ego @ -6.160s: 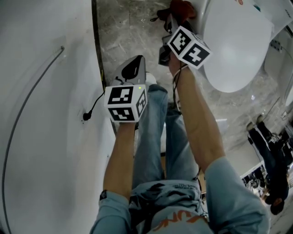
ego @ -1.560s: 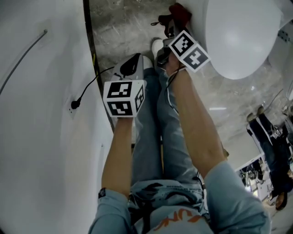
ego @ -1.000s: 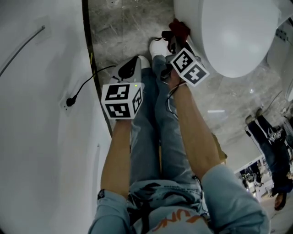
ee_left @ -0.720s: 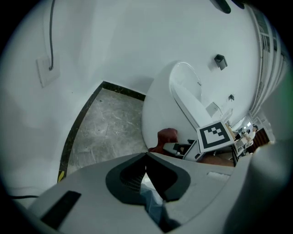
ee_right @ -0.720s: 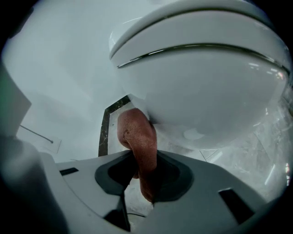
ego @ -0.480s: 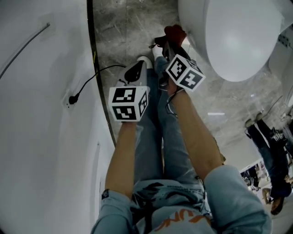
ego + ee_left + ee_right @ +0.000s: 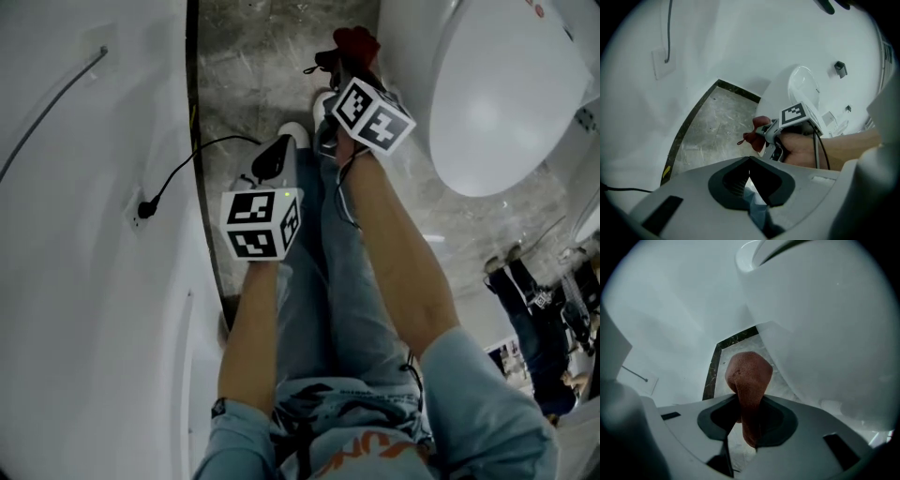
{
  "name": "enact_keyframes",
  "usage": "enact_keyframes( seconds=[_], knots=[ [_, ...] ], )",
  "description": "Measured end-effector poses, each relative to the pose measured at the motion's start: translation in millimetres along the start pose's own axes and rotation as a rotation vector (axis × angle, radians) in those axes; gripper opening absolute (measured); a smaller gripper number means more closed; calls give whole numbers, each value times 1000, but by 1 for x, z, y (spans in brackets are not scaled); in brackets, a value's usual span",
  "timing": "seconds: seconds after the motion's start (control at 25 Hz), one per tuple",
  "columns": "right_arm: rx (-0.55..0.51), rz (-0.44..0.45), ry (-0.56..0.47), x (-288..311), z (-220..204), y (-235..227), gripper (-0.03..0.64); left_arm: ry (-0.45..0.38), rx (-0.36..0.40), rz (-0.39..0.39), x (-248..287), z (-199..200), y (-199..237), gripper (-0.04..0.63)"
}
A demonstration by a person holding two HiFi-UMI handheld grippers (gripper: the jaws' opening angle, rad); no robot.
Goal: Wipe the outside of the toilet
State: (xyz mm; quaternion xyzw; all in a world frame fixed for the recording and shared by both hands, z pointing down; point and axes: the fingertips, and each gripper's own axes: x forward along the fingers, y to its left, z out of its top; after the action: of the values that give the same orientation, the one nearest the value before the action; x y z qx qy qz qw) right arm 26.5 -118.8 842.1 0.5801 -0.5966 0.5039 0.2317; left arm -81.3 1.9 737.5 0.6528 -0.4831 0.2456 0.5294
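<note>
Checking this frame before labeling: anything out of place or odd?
Nothing stands out. The right tool is shut on the red cloth, beside the outer wall of the toilet; the left tool is shut and empty. No spill or damage visible.

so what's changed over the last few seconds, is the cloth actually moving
The right gripper, shut on the red cloth, drew back toward the person beside the toilet and has now pushed forward again, like a wiping stroke. The head view shifted too, so how far is unclear. Unchanged: the cloth stays clamped, and the left gripper stays shut and empty over the person's leg.
</note>
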Motion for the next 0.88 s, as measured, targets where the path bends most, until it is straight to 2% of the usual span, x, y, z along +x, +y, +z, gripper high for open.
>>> enact_keyframes(
  seconds=[0.24,0.48,0.88],
  knots=[
    [70,-24,-67,48,35,-6,98,-34,-33,10,22,16,17,3],
    [27,-35,-83,79,64,-7,95,-51,-69,15,40,25,21,3],
    [148,-72,-107,77,63,-20,95,-56,-54,4,40,30,21,3]
  ],
)
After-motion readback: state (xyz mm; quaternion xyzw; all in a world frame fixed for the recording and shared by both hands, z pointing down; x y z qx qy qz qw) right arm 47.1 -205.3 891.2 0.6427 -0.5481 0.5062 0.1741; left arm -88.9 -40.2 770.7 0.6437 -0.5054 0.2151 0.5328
